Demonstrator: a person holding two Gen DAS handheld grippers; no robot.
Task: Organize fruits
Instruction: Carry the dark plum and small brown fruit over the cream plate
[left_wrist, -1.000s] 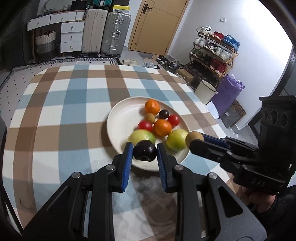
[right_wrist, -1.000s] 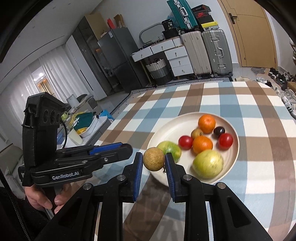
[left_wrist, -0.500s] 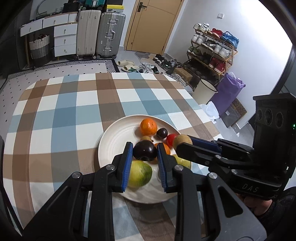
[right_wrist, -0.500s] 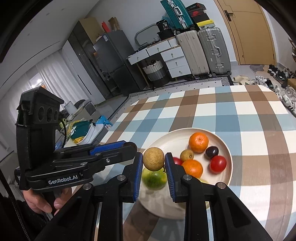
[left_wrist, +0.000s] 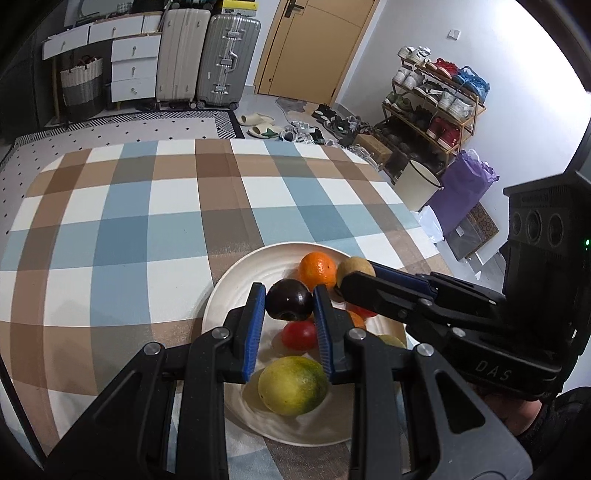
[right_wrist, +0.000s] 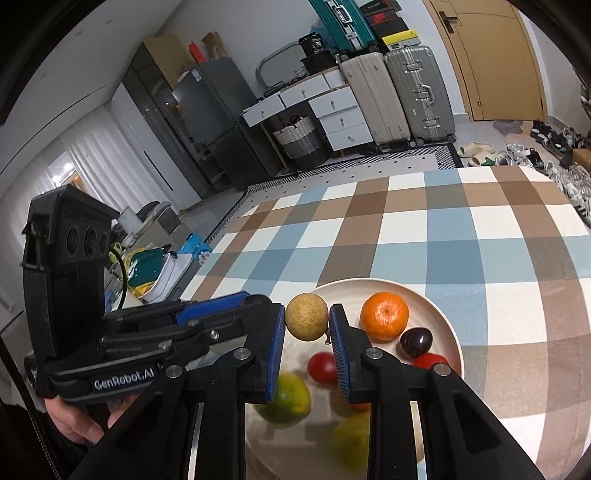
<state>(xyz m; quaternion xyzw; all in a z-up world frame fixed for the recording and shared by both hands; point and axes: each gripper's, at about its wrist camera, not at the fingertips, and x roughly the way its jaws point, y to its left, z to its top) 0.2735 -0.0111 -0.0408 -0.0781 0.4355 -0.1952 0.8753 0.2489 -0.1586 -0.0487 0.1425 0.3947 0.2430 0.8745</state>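
Note:
My left gripper (left_wrist: 289, 303) is shut on a dark purple plum (left_wrist: 289, 299) and holds it above the cream plate (left_wrist: 236, 284). My right gripper (right_wrist: 307, 322) is shut on a tan round fruit (right_wrist: 307, 320), also over the plate (right_wrist: 448, 332); that fruit shows in the left wrist view (left_wrist: 355, 268). On the plate lie an orange (left_wrist: 317, 268), a red tomato (left_wrist: 299, 335) and a green-yellow fruit (left_wrist: 292, 384). The right wrist view shows the orange (right_wrist: 384, 315), another dark plum (right_wrist: 416, 341), red tomatoes (right_wrist: 321, 366) and green fruits (right_wrist: 288, 400).
The plate sits near the front of a table with a blue, brown and white checked cloth (left_wrist: 147, 221). Beyond the table are suitcases (left_wrist: 207, 55), a drawer unit (left_wrist: 129, 62), a shoe rack (left_wrist: 436, 92) and a white bin (left_wrist: 419, 182).
Both grippers have moved forward over the plate with their fruits still held. The plate now lies lower and closer in both views.

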